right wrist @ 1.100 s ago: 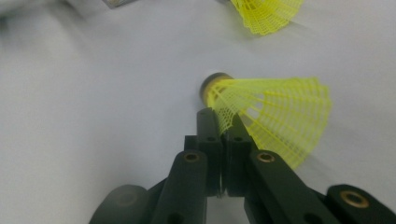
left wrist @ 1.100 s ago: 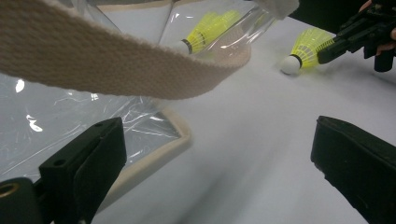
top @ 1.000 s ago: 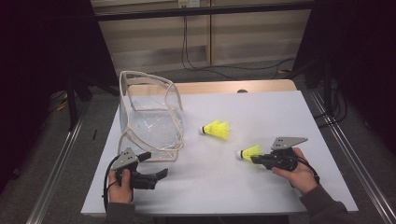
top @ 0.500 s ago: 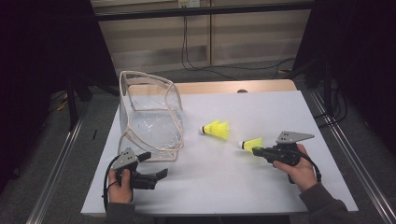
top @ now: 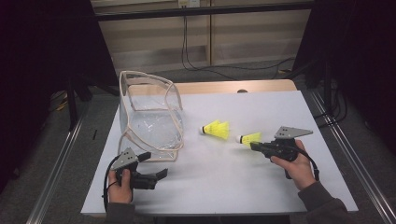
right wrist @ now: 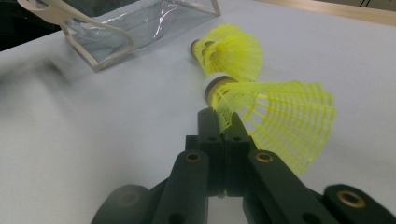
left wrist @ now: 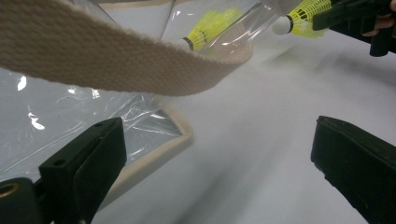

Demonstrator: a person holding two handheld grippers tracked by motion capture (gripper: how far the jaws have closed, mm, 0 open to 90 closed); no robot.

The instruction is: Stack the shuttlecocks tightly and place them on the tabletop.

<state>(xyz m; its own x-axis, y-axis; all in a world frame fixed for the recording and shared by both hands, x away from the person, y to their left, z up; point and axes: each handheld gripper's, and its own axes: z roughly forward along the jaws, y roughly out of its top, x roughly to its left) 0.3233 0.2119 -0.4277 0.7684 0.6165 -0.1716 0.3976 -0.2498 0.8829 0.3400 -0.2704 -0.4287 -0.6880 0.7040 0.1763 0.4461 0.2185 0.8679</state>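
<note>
From the high view, the right gripper (top: 254, 145) sits at the right of the white table (top: 243, 186) with its jaws clamped on the skirt of a yellow shuttlecock (top: 249, 138), cork end pointing left toward the clear bag (top: 149, 116). A second shuttlecock (top: 216, 129) lies on the table just to the far left of the held one, between it and the bag. The left gripper (top: 156, 176) rests low at the near left, just in front of the bag, jaws spread and gripping nothing. To do this step well, I judge the carried shuttlecock should travel above the loose one rather than sweep through it, and the left gripper should take the bag's rim first so the mouth stays wide.

In the left gripper view, the two black jaws stand far apart over bare table, with the bag's woven beige strap (left wrist: 116, 60) arching across the top and the clear plastic wall at the left. The strap is near but not between the jaws, so a short reach up and left looks enough to pinch it.

In the right gripper view, the jaws are closed together on the edge of the held shuttlecock's mesh skirt (right wrist: 275, 116); the grip is thin and off to one side. A slow, level carry seems wise, since the light mesh could slip out. The other shuttlecock (right wrist: 229, 49) lies just beyond, and the bag (right wrist: 135, 23) farther off at the far left.
</note>
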